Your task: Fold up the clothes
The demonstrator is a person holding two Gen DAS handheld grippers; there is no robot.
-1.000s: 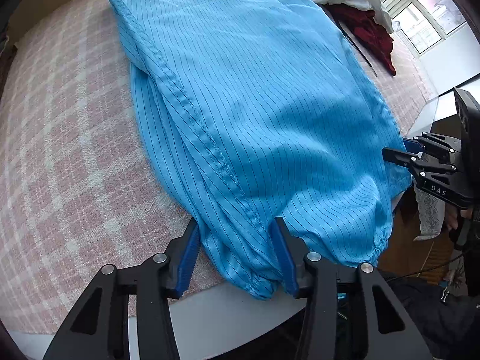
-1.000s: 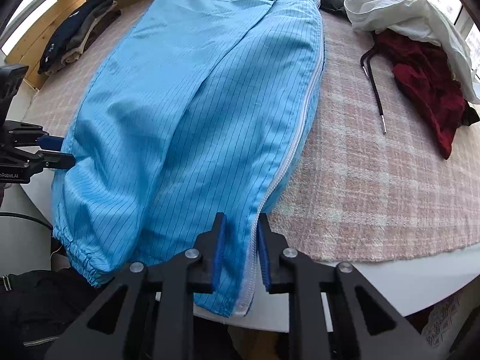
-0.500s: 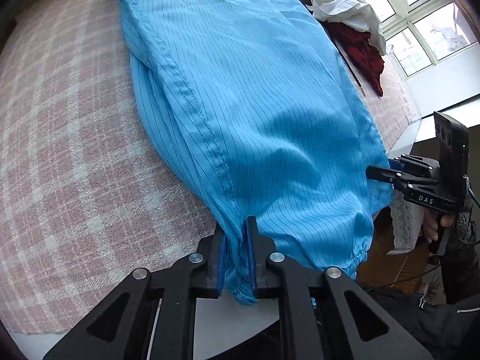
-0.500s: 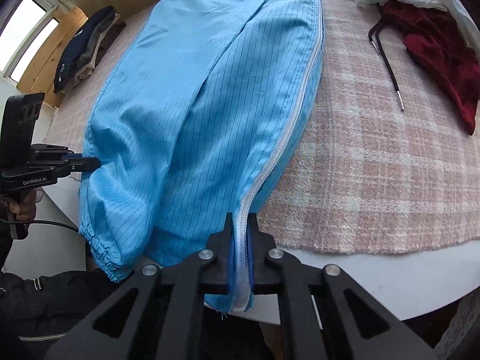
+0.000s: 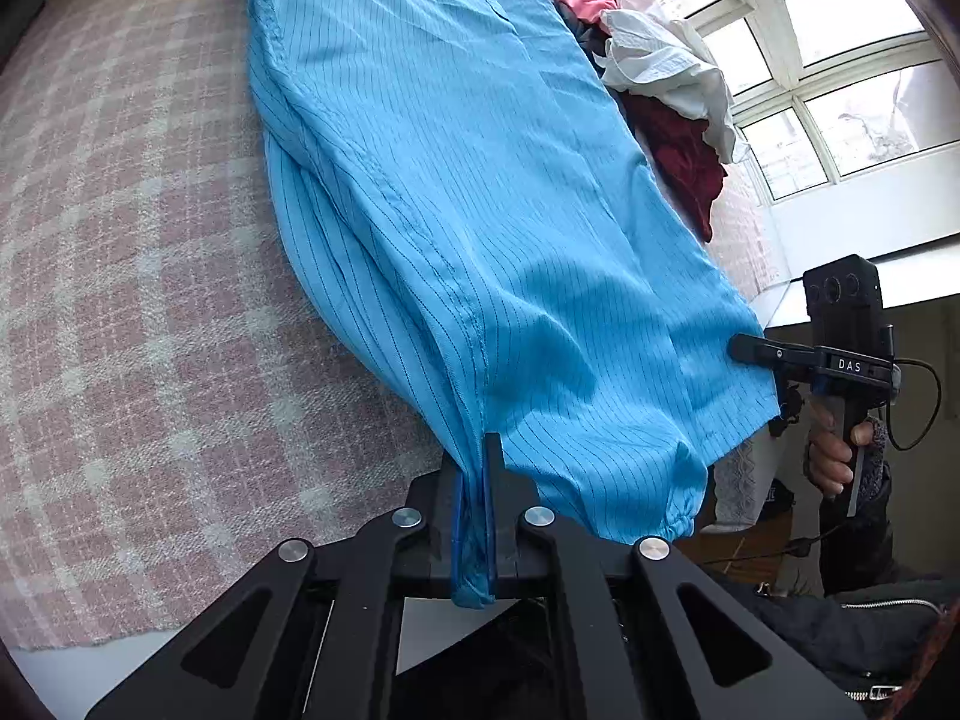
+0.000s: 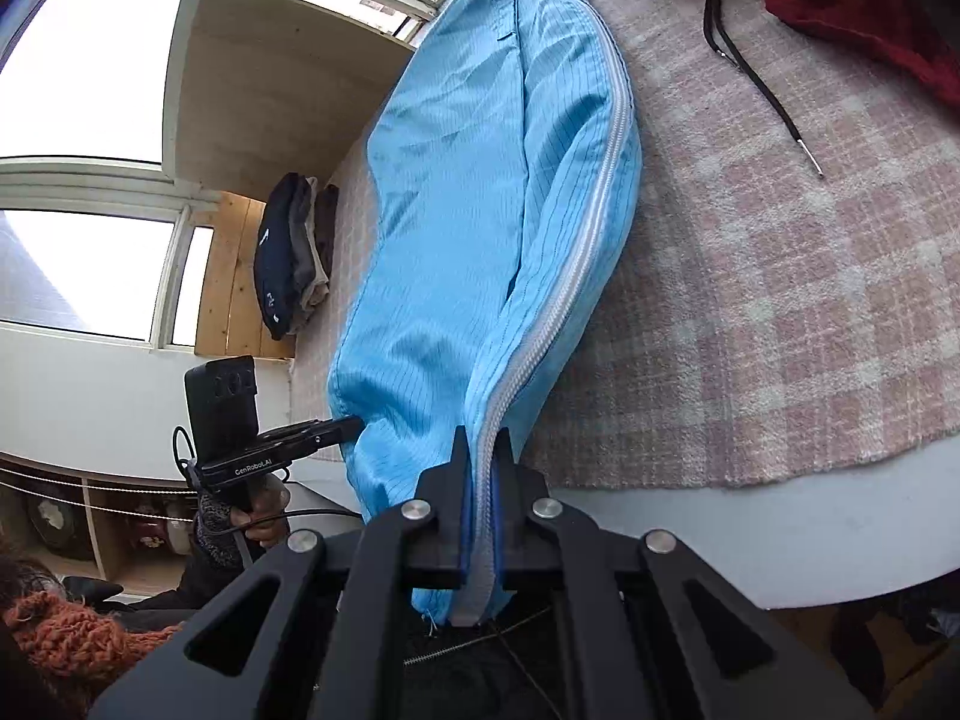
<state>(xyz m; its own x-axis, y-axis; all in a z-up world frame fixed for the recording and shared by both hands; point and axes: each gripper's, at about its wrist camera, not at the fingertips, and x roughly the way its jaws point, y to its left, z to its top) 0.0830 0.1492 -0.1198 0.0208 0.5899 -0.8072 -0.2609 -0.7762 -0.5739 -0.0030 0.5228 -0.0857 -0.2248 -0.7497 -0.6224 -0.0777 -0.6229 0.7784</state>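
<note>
Both claws are clamped on the near hem of the blue jacket point(image 5: 456, 228): left gripper point(image 5: 474, 516) at bottom center, right gripper point(image 6: 483, 516) on the zipper edge. The jacket's length stretches away toward the frame top across the plaid blanket point(image 5: 120, 276).

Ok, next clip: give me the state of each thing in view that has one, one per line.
left gripper: shut on the blue garment's hem.
right gripper: shut on its zipper edge.
blue garment: laid lengthwise on the plaid cloth, near end pinched at both corners.
zipper: closed.
dark folded clothes: stacked on the wooden ledge.
red and white clothes: unfolded heap.
</note>
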